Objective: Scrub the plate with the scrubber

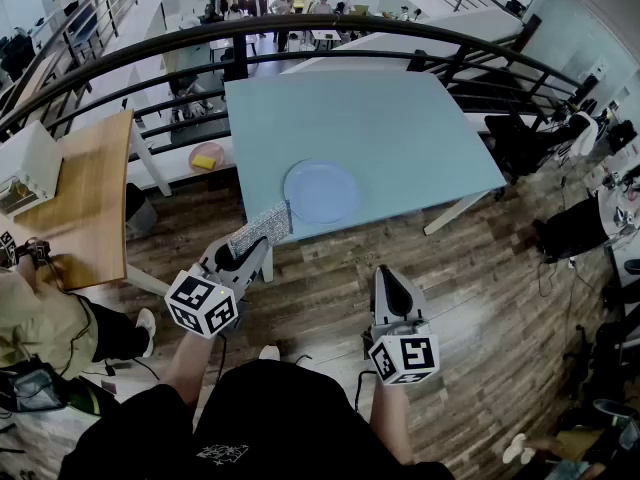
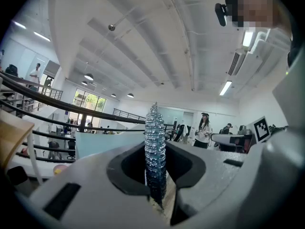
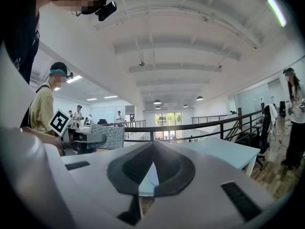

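Observation:
A round pale-blue plate (image 1: pixel 322 190) lies near the front edge of the light blue table (image 1: pixel 400 118). My left gripper (image 1: pixel 250 248) is shut on a silver mesh scrubber (image 1: pixel 262 226), held in the air just left of and in front of the plate, off the table's front corner. In the left gripper view the scrubber (image 2: pixel 153 128) stands edge-on between the closed jaws of the left gripper (image 2: pixel 155 151). My right gripper (image 1: pixel 392 290) hovers over the floor in front of the table, shut and empty. Its tips meet in the right gripper view (image 3: pixel 153 144), where the scrubber (image 3: pixel 107 136) shows at the left.
A curved black railing (image 1: pixel 330 28) runs behind the table. A wooden table (image 1: pixel 90 188) stands at the left, with a seated person (image 1: pixel 40 318) by it. A pink dish (image 1: pixel 207 155) lies beyond the table's left edge. Wooden floor (image 1: pixel 480 298) spreads under both grippers.

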The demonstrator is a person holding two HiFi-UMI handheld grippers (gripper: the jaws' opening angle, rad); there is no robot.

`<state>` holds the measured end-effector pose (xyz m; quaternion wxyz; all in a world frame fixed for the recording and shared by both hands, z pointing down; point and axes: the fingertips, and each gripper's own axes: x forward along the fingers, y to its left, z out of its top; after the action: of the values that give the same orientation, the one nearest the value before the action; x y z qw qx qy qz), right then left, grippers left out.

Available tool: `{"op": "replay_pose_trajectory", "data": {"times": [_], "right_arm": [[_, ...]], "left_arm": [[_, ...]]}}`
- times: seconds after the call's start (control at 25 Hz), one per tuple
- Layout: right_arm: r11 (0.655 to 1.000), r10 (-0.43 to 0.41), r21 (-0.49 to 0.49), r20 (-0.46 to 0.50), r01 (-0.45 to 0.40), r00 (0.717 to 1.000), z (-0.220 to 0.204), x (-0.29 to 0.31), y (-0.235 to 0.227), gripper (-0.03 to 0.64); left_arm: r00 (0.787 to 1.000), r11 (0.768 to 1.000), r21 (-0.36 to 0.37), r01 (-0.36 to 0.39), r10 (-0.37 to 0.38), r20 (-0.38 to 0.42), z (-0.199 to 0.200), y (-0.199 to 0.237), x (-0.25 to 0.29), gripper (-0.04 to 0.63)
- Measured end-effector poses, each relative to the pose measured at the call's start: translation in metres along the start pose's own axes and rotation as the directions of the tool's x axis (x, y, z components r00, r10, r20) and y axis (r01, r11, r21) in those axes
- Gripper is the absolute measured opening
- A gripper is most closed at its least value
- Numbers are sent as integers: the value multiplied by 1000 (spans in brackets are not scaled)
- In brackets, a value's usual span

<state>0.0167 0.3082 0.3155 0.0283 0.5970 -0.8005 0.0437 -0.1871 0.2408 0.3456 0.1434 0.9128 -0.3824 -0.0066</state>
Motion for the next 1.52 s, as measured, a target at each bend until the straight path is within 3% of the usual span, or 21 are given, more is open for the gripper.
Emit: {"op": "replay_pose_trajectory", "data": {"times": [0.24, 0.56, 0.88, 1.28, 1.52], "right_arm": [[1000, -20, 0, -9, 20, 1000, -3, 2, 12, 8], [995, -12, 99, 1, 12, 1000, -15, -3, 30, 9], [993, -31, 115, -21, 33, 999, -29, -11, 39, 9], [986, -36, 163, -5, 36, 999, -38, 23, 4, 8], [986, -15, 169, -4, 16, 1000, -33, 70, -42, 8]], "left_arm": [[1000, 1000, -12, 8, -8, -7, -2, 13, -11, 91], [1000, 999, -41, 28, -28, -2, -7, 26, -30, 91], [997, 998, -44, 45, -48, -56, -28, 27, -35, 91], [997, 999, -35, 28, -31, -77, -35, 39, 2, 91], [997, 999, -49, -9, 5, -77, -24, 58, 51, 91]]}}
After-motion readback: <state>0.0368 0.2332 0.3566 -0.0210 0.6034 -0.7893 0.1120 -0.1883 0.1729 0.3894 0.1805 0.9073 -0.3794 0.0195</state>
